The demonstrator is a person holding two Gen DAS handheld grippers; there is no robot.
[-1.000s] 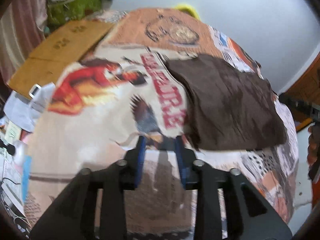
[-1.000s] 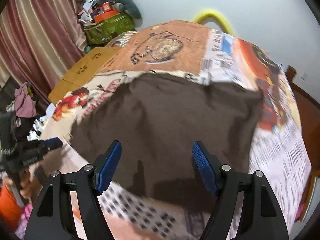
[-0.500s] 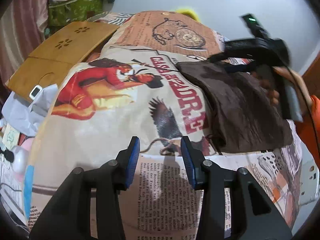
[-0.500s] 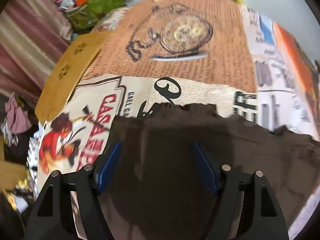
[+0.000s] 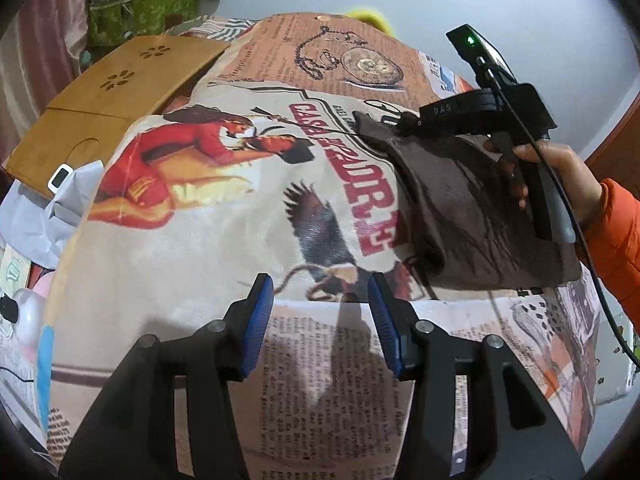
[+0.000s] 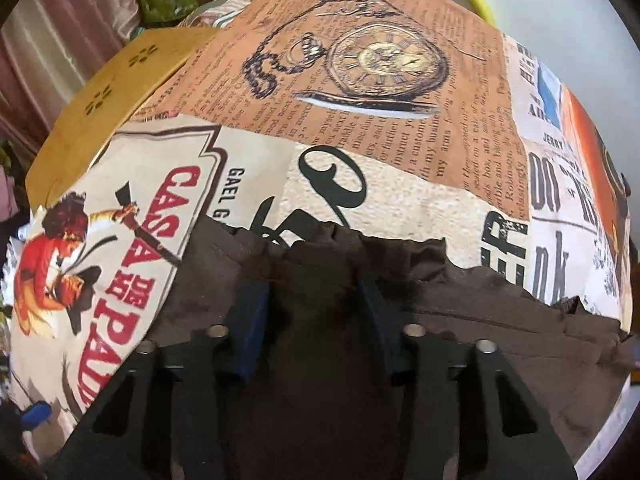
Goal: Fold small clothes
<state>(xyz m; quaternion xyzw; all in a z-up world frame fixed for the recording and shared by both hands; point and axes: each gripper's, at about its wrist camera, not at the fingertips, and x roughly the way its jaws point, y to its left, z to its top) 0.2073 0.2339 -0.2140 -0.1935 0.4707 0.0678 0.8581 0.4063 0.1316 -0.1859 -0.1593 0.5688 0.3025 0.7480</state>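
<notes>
A dark brown cloth (image 5: 460, 200) lies flat on the printed bed cover (image 5: 224, 216), to the right in the left wrist view. My left gripper (image 5: 320, 312) is open and empty, above the cover just left of the cloth's near corner. My right gripper (image 6: 312, 312) is open, low over the cloth (image 6: 328, 360) near its far ruffled edge, with the fingers on either side of a fold. In the left wrist view the right gripper (image 5: 404, 124) reaches the cloth's far corner, held by a hand in an orange sleeve.
A wooden lap table (image 5: 112, 96) lies at the bed's far left. A green bag with clutter (image 5: 140, 12) stands behind it by the curtain. White bags and small items (image 5: 36, 208) sit at the left edge. A wall is behind the bed.
My right gripper moved forward over the cloth to its far edge and lowered, its jaws narrowing. My left gripper opened wider and drew back slightly from the cloth's near corner.
</notes>
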